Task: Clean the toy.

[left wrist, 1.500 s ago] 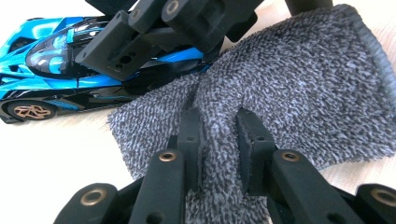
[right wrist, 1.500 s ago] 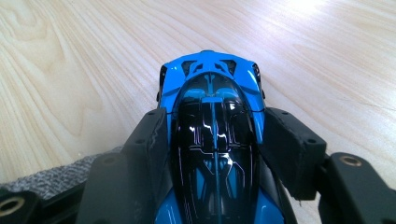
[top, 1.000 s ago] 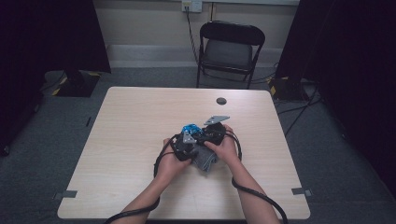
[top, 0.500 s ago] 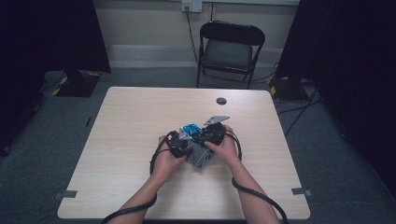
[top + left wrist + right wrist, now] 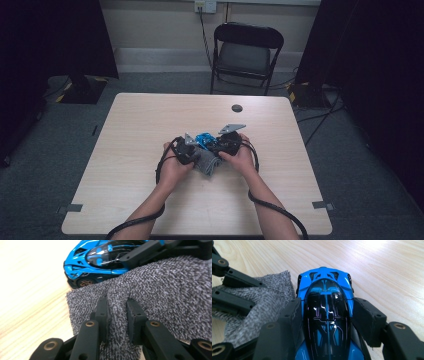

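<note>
Blue toy car [image 5: 326, 315] near the middle of the surface [image 5: 150, 125], clamped across its body by the right gripper [image 5: 325, 315], jaws pressed on both flanks, dark canopy between them. Grey knitted cloth [image 5: 160, 295] just beside the car, touching its side and lying partly under it as far as can be told; a fold of that cloth pinched tight in the left gripper [image 5: 117, 312], jaws closed on it. From above, both grippers close together, cloth [image 5: 206, 162] bunched between the hands, car [image 5: 204, 140] just beyond it.

Probably a wipe of the car with the cloth, or a wrap; hard to tell which. For a clean step: firm, level hold on the car, no squeeze harder than needed on the glossy shell. Cloth drawn over the bodywork in short strokes, pinched fold leading, loose edge kept clear of the wheels and of the right jaws. Grippers worked against each other gently, so the car does not twist out of its clamp. Trailing cables kept off the cloth.

Farther off: small dark disc [image 5: 237, 108] near the far edge, folding chair [image 5: 245, 52] behind.
</note>
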Available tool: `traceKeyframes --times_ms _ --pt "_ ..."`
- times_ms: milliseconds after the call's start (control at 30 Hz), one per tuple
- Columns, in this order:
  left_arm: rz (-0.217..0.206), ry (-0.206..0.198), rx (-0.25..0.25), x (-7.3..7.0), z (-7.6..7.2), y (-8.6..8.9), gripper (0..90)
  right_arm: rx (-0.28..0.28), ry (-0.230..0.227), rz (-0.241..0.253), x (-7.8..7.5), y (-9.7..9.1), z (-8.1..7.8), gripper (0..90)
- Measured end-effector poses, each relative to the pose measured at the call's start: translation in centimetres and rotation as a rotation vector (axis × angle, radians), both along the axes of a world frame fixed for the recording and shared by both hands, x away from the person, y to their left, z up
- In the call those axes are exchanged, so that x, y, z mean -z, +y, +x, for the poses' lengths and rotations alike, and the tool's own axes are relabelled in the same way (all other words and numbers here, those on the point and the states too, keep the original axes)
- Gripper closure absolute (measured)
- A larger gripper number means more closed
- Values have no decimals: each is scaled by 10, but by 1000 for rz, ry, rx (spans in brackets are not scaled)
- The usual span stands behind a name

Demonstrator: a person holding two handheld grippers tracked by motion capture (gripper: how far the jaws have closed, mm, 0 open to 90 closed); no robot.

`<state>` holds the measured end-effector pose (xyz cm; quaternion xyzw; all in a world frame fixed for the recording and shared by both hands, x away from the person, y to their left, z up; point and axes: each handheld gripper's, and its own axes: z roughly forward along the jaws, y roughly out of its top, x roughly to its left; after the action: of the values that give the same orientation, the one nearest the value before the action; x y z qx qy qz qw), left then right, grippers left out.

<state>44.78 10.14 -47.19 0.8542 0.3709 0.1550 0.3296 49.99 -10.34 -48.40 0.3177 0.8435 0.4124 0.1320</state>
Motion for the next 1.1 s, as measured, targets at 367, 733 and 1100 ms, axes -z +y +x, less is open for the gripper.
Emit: traceKeyframes --times_ms 367,733,1100 --pt "3 2 -58 0 10 15 742 -1 0 2 0 0 0 414" --pt "-3 15 -93 -1 17 23 742 0 -1 2 0 0 0 414" --pt "-9 11 -139 0 22 30 742 -3 -2 3 0 -1 0 414"
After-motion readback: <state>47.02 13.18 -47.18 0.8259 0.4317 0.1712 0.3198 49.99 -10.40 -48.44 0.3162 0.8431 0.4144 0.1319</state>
